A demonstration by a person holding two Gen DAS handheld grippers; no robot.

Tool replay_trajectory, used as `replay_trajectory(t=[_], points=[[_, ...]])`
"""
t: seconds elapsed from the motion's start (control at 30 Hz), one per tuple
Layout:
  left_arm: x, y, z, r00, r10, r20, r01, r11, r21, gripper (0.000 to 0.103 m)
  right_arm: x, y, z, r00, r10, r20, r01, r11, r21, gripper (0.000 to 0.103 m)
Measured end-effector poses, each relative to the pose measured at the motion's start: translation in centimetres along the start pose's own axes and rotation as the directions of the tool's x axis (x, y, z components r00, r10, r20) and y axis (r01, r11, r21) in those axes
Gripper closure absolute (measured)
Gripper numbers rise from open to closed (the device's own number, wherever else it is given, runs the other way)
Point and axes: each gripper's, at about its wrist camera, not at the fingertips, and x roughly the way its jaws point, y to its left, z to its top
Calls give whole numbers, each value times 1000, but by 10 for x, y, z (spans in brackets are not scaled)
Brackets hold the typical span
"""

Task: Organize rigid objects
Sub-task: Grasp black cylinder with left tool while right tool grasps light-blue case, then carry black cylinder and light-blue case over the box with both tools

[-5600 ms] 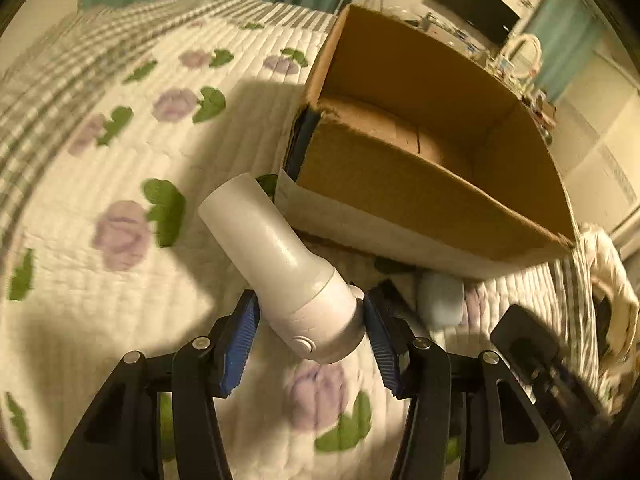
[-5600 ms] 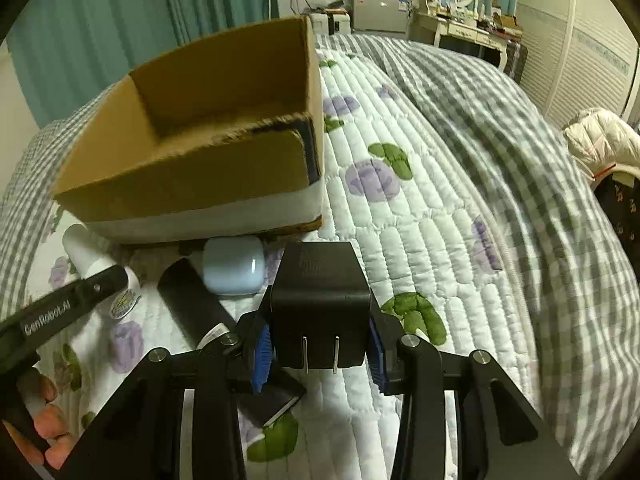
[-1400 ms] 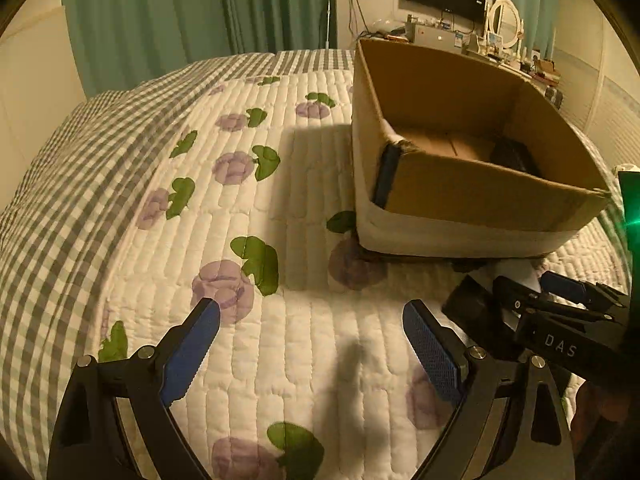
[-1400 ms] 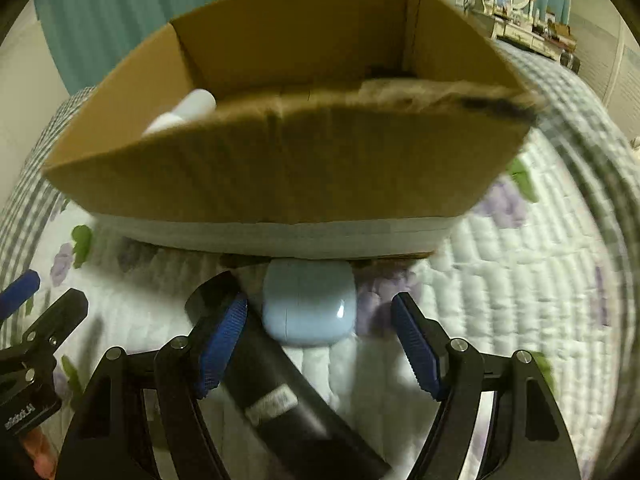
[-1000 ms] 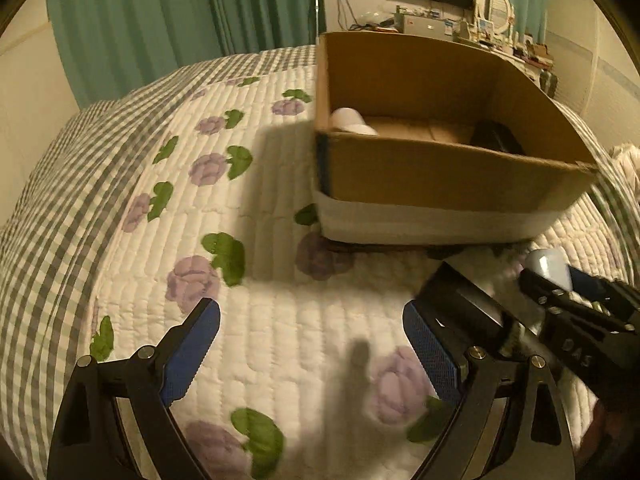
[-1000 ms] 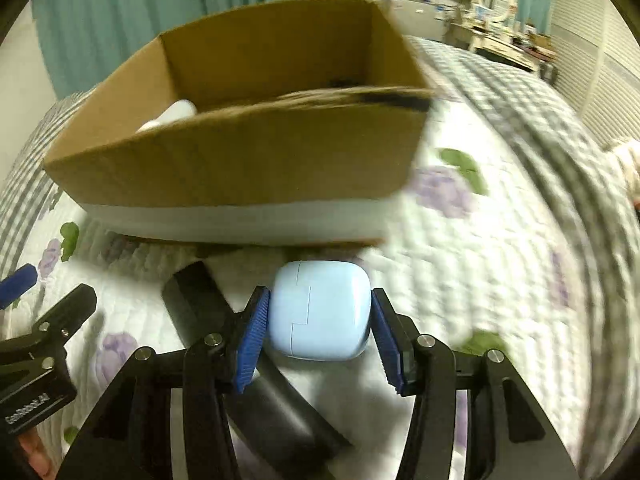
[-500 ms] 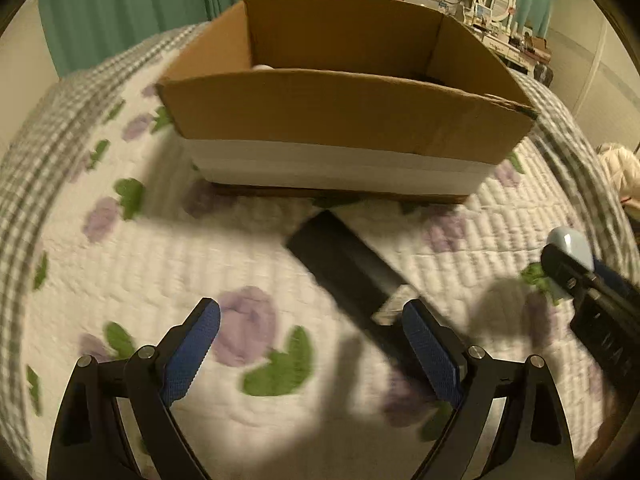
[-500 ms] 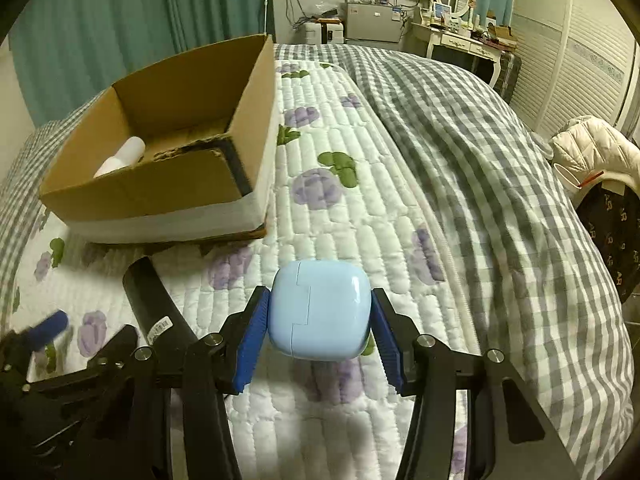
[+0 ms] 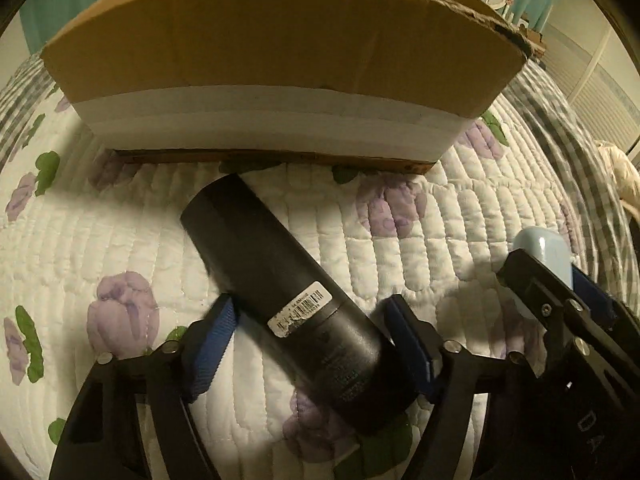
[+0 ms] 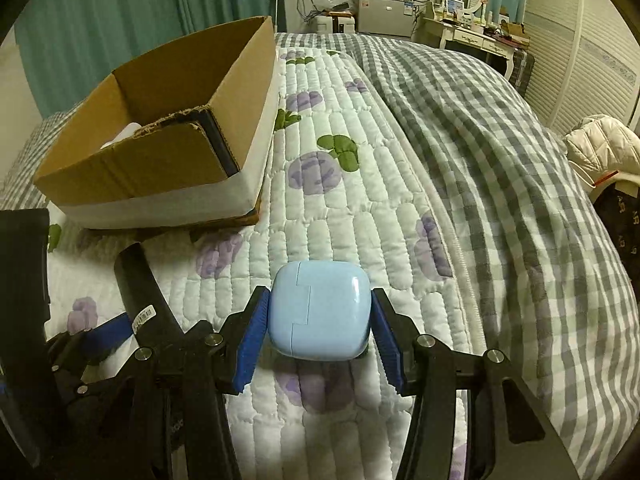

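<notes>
A black cylinder [image 9: 288,296] with a barcode label lies on the quilt in front of the cardboard box [image 9: 280,56]. My left gripper [image 9: 316,340] straddles its near end, jaws wide, pads not pressing it. My right gripper [image 10: 320,320] is shut on a light blue case [image 10: 320,310] and holds it above the quilt, right of the box [image 10: 160,168]. The case also shows at the right of the left wrist view [image 9: 544,252]. A white bottle [image 10: 124,136] lies inside the box. The cylinder [image 10: 148,304] shows at the lower left of the right wrist view.
A floral quilt [image 10: 340,200] covers the bed, with a grey checked blanket [image 10: 520,200] on its right. A cream jacket [image 10: 600,148] lies beyond the bed's right edge. A dresser with a mirror [image 10: 472,28] and teal curtains stand at the back.
My left gripper has dropped low and forward so the black cylinder now lies between its jaws. My right gripper still holds the blue case, which sits a little lower in its view.
</notes>
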Motion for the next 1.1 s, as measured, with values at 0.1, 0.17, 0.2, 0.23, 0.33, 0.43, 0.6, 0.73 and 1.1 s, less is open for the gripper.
replay_trajectory(t=[0.1,0.17,0.2,0.23,0.33,0.43,0.6,0.73,1.1], points=[[-6,11,2,1000,-18,-5,18,1000,13,47,1,3,1,1000,3,5,-3,1000,-15,53],[-11,15,2,1000,-23,-11,24,999,48,56,1,4,1,1000,7,8,-7,1000,-19,53],[-14,17,0,1000,-23,-15,24,998,54,57,1,5,2,1000,10,9,-10,1000,-20,53],[-18,21,-2,999,-29,-19,30,998,56,59,0,6,2,1000,13,11,-12,1000,-21,53],[-30,29,-9,999,-40,-14,41,997,69,60,-6,10,5,1000,14,23,-14,999,-30,53],[-47,43,-15,999,-51,12,50,996,79,61,-15,18,7,999,12,39,-10,999,-48,53],[-69,56,-18,997,-62,40,58,994,96,62,-30,32,5,998,21,65,-17,998,-56,53],[-77,64,-25,996,-80,43,76,993,94,63,-38,43,4,997,16,79,-10,997,-76,53],[-82,74,-33,993,-89,72,76,983,167,63,-44,61,11,995,18,103,-7,994,-107,53]])
